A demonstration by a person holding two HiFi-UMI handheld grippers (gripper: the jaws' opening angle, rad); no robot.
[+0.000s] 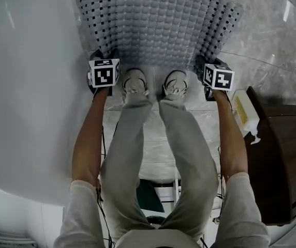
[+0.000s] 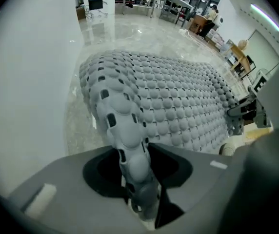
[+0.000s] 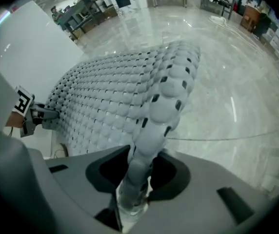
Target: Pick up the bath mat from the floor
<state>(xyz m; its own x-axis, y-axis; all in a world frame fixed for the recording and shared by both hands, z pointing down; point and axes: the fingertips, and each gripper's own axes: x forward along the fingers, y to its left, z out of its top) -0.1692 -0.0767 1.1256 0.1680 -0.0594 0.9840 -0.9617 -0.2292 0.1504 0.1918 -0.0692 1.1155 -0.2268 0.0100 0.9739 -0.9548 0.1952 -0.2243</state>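
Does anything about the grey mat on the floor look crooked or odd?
The bath mat isn't lying flat: its two near corners are pinched in the left gripper and right gripper, so both side edges curl up off the floor. No damage shows.

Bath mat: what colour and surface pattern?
The mat is grey with rows of round bumps and small holes; head view.

Glossy grey marble floor (image 1: 272,50) under a studded grey bath mat (image 1: 158,25), two pale shoes (image 1: 135,81), dark cabinet (image 1: 287,154).
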